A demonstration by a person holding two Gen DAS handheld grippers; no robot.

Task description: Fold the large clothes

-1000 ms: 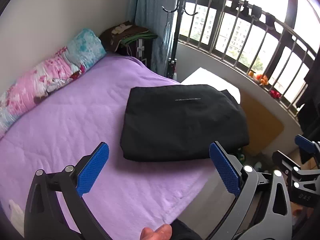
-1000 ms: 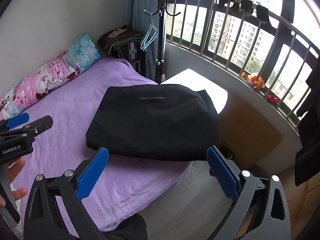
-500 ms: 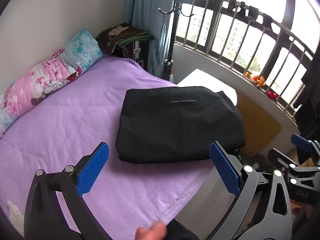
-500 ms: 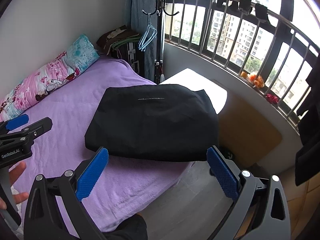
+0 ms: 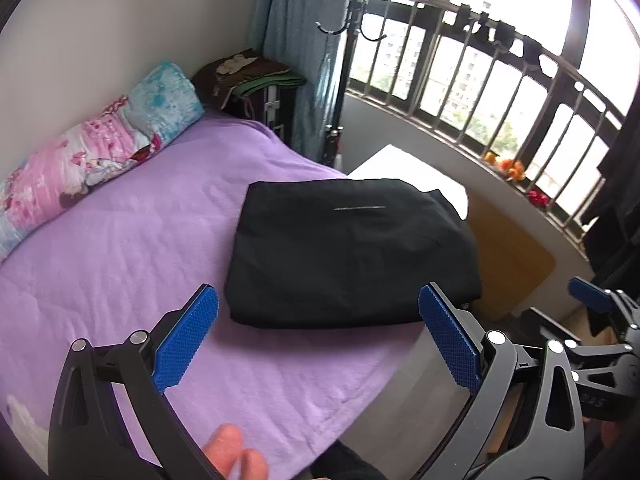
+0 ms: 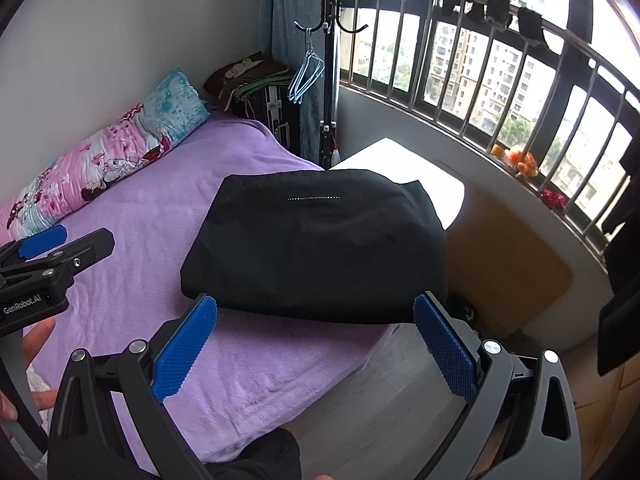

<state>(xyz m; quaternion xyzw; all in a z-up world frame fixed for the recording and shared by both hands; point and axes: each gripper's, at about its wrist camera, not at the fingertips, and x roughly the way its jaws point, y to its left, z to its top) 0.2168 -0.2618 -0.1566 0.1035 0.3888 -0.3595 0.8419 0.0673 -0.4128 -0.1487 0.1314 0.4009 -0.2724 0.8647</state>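
A black garment (image 5: pixel 352 256) (image 6: pixel 320 244) lies folded into a neat rectangle near the right edge of the purple bed (image 5: pixel 120 260) (image 6: pixel 140 240). My left gripper (image 5: pixel 316 332) is open and empty, held back from the garment's near edge. My right gripper (image 6: pixel 316 336) is open too, with nothing between its blue pads, also short of the garment. In the right wrist view the left gripper (image 6: pixel 44 248) shows at the left edge. The right gripper's blue tip (image 5: pixel 588 296) appears at the right of the left wrist view.
A floral bolster (image 6: pixel 104 160) lies along the wall. A dark suitcase with clothes on top (image 6: pixel 260 88) and a coat stand with hangers (image 6: pixel 328 60) stand by the curtain. A railed window (image 6: pixel 500 72) curves behind. A white mattress (image 6: pixel 404 160) and brown board (image 6: pixel 508 256) sit on the floor.
Both grippers have drifted slightly back and to the right; the garment sits further left in the left wrist view. The garment itself has not moved. A hand's fingers show more at the bottom.
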